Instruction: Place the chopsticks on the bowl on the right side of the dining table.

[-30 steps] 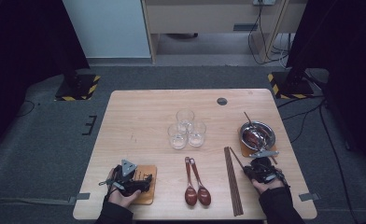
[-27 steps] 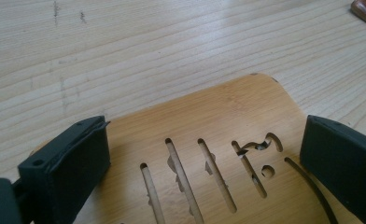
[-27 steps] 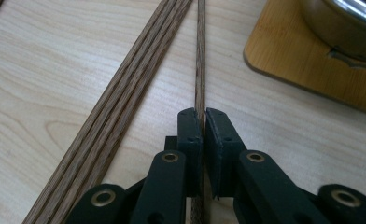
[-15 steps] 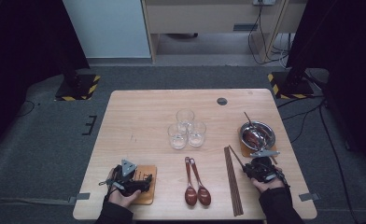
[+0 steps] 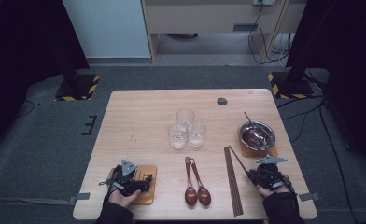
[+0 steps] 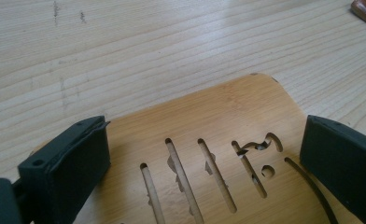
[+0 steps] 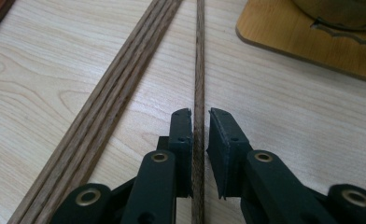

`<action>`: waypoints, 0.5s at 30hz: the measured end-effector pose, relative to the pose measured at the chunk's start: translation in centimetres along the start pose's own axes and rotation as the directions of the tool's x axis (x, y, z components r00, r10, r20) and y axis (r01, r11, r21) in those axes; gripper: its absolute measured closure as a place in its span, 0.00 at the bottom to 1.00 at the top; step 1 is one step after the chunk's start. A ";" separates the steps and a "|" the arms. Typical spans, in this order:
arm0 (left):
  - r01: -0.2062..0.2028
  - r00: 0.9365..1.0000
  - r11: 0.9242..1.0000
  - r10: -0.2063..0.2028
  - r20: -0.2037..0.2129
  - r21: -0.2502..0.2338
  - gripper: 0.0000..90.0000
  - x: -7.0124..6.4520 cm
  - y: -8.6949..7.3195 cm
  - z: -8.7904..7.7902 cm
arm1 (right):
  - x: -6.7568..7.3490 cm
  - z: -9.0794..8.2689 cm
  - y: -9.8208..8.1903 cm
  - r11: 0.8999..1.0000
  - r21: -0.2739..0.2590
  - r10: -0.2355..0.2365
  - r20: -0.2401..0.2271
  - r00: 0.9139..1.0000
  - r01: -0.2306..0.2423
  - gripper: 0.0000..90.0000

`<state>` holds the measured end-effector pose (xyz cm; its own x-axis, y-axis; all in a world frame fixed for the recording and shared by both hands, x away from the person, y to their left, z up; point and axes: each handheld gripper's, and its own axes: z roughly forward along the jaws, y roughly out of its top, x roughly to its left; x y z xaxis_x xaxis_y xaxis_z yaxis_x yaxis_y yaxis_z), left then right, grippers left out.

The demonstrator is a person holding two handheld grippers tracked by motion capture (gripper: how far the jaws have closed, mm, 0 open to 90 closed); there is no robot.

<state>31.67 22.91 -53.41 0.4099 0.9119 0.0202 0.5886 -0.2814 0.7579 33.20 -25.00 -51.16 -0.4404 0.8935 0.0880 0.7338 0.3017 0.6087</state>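
Note:
A single dark wooden chopstick (image 7: 200, 56) lies on the table and runs between the jaws of my right gripper (image 7: 200, 116). Its jaws have just been closing; one pad touches the stick and a thin gap shows at the other. In the high view this chopstick (image 5: 241, 159) slants away from the right gripper (image 5: 256, 175) near the front right. A bundle of chopsticks (image 7: 125, 79) lies beside it. My left gripper (image 6: 207, 135) stands wide open astride a slotted bamboo coaster (image 6: 218, 116) at the front left (image 5: 147, 186).
Two dark red spoons (image 5: 195, 186) lie at the front middle. Three clear glasses (image 5: 186, 128) stand mid-table. A metal bowl (image 5: 257, 135) with a utensil in it sits on a second coaster (image 7: 302, 42) at the right. The table's front edge is just behind both hands.

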 end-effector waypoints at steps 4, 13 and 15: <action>0.000 1.000 1.000 0.000 0.000 0.000 0.01 0.0 0.0 0.0 | 0.1 0.3 -0.1 1.000 0.009 -0.003 0.009 1.000 0.003 0.90; -0.001 1.000 1.000 0.001 0.000 0.000 0.01 0.0 0.0 0.0 | 0.1 0.4 -0.1 1.000 0.016 -0.003 0.019 1.000 0.003 0.94; 0.000 1.000 1.000 0.000 0.000 0.000 0.01 0.0 0.0 0.0 | 0.1 0.4 -0.1 1.000 0.023 -0.003 0.020 1.000 0.003 0.94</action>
<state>31.67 22.91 -53.41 0.4102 0.9118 0.0203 0.5885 -0.2817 0.7578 33.29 -24.78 -51.47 -0.4325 0.8989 0.0703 0.7441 0.3119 0.5907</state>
